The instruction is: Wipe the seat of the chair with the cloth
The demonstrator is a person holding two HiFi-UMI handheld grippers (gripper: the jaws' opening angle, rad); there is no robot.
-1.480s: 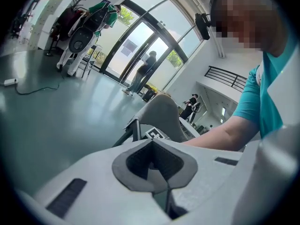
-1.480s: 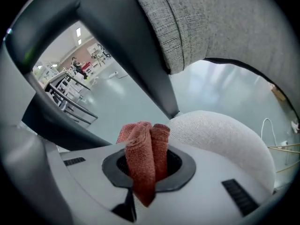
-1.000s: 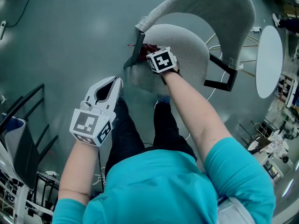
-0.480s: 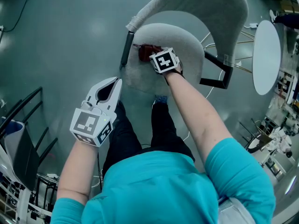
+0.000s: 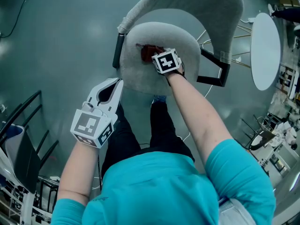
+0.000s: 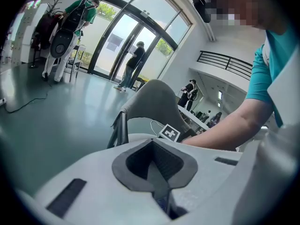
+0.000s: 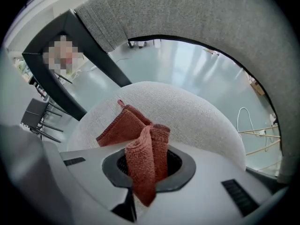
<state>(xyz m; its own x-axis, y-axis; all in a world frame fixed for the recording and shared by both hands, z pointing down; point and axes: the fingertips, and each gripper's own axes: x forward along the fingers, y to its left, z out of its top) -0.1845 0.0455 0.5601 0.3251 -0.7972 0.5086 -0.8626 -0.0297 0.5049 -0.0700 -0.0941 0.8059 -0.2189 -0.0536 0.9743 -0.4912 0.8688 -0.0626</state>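
A grey fabric chair stands in front of me, its round seat (image 5: 136,74) under a curved backrest (image 5: 201,6). A red-brown cloth (image 5: 148,51) lies on the seat's middle left. My right gripper (image 5: 153,56) is shut on the cloth, its marker cube hiding the fingertips. In the right gripper view the cloth (image 7: 142,159) bunches up between the jaws of the right gripper (image 7: 145,170) and its loose end trails over the seat (image 7: 197,114). My left gripper (image 5: 114,86) hangs over the floor short of the seat, shut and empty. It (image 6: 158,175) looks at the chair (image 6: 154,100).
Black armrests flank the seat at left (image 5: 116,50) and right (image 5: 213,73). A white round table (image 5: 264,50) stands at the right, with wire legs and a cable beside it. A dark chair frame (image 5: 23,139) is at the near left. People (image 6: 134,62) stand by distant glass doors.
My right gripper has drawn the cloth from the seat's left edge by the armrest in toward the seat's middle. The left gripper has stayed where it was.
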